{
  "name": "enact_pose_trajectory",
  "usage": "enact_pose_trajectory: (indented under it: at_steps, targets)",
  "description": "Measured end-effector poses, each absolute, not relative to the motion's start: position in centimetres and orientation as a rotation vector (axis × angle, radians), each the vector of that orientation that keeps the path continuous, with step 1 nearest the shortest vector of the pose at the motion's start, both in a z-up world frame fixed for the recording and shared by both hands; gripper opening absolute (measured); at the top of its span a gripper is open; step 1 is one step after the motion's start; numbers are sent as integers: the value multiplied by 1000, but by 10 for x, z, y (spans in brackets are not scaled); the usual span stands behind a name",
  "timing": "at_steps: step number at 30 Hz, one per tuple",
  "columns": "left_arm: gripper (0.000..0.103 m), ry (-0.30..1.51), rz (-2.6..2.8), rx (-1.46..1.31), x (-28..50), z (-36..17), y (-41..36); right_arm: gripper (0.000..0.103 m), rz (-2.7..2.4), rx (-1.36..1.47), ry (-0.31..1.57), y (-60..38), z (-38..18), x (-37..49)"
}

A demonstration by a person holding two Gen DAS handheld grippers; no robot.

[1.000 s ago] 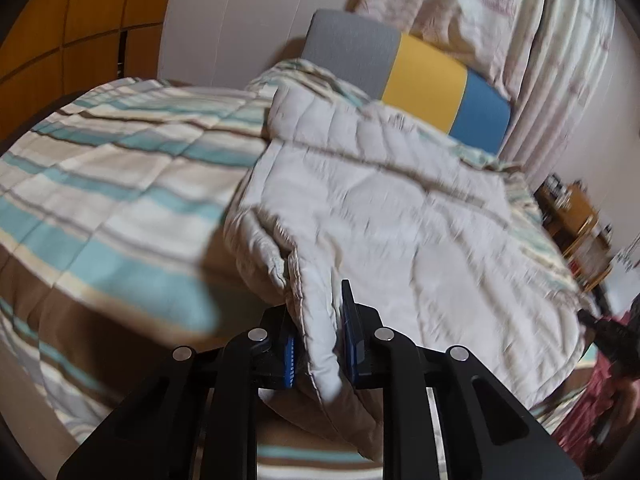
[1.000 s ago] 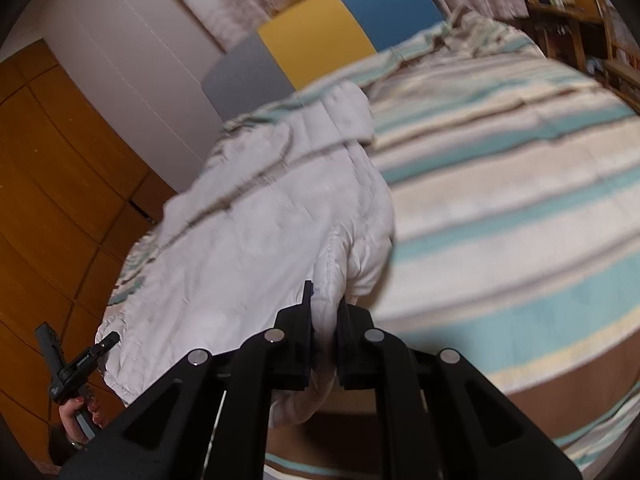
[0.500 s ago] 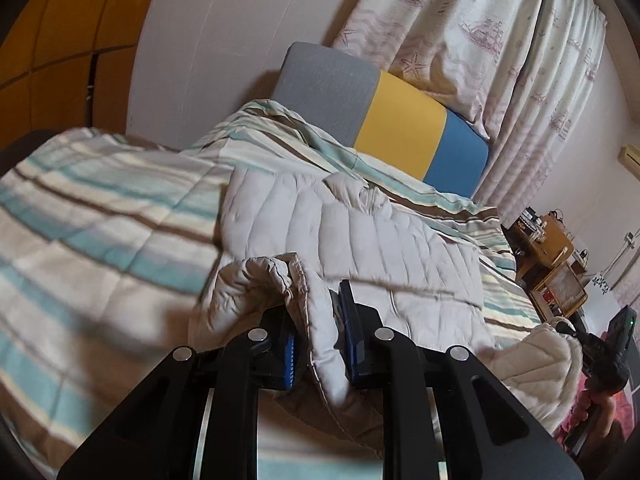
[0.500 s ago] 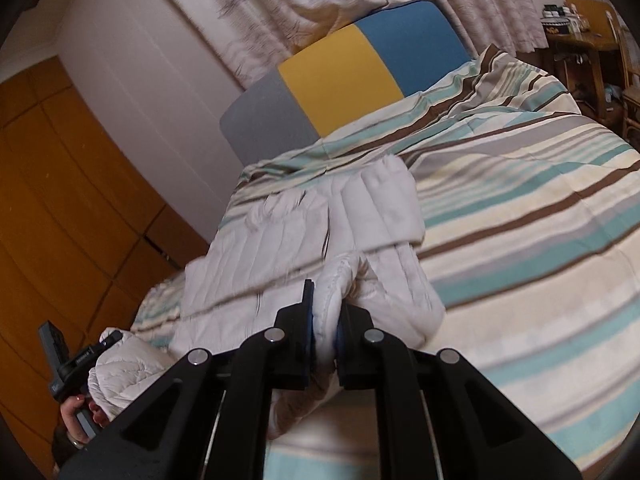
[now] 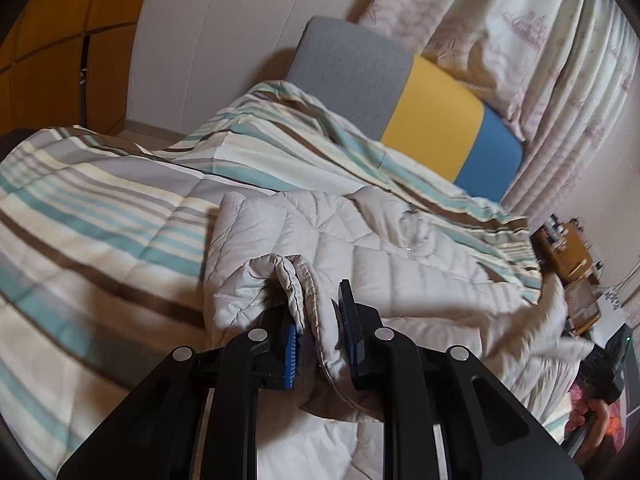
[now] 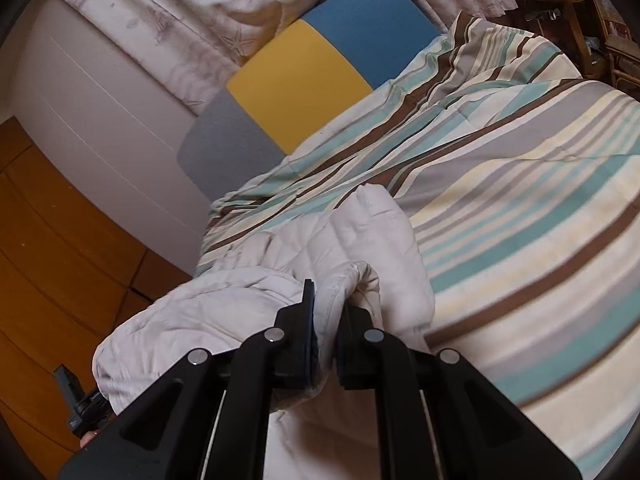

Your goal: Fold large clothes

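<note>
Gripping a cream quilted puffer jacket [image 5: 400, 280] by its hem, L gripper [image 5: 318, 320] and R gripper [image 6: 326, 320] both have jaws clamped on bunched fabric. Jacket lies across the striped teal, brown & cream duvet [image 5: 100, 216], collar twd the grey, yellow & blue headboard [image 5: 400, 96], lower edge lifted at bed's near edge.

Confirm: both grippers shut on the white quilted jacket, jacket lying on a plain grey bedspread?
Not quite. The bedspread is striped in teal, brown, cream and grey, as the right wrist view shows. The rest holds: left gripper and right gripper are each shut on the white quilted jacket.
</note>
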State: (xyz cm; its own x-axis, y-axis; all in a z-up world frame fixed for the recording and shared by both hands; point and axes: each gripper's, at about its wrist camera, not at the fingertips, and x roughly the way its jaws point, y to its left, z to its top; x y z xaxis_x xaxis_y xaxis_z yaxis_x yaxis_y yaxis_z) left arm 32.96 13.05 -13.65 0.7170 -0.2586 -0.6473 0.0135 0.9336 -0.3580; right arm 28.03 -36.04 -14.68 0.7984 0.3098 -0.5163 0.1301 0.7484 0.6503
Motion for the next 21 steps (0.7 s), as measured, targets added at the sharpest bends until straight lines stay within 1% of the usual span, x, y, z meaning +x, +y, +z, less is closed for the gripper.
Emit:
enact_pose_trajectory:
  at_steps: [3,6,7,8,9,10,11,13,15,16,17,19,20,21]
  targets:
    - [19,777,-135,-338,347,-148,128,8,97,720,655,-359,-158,301]
    - [26,790,-123,-356,356,-156,130,9,87,689,654,-356,-166,316]
    - [32,787,-123,-363,356,-157,131,10,88,683,650,-355,-169,321]
    - [36,778,-122,-381,356,-157,135,17,93,682,643,-356,-172,322]
    - [48,763,-122,-402,354,-157,139,22,99,681,633,-355,-174,325]
    - [61,734,-121,-428,351,-155,144,38,106,683,622,-355,-175,326]
    - [81,704,-115,-445,348,-153,148,54,115,689,607,-356,-176,326]
    - [97,620,-74,-468,337,-145,158,72,126,710,565,-359,-175,322]
    - [97,583,-58,-471,328,-144,169,78,130,717,517,-363,-172,314]
    - [97,595,-58,-469,326,-146,173,87,124,713,499,-365,-170,311]
    - [97,610,-57,-467,325,-149,175,93,113,707,483,-367,-168,306]
    - [97,647,-67,-468,320,-160,179,96,83,691,470,-374,-168,294]
    - [97,669,-87,-474,315,-168,180,99,76,690,490,-379,-172,289]
    - [97,685,-103,-477,312,-175,179,100,72,693,520,-382,-176,286]
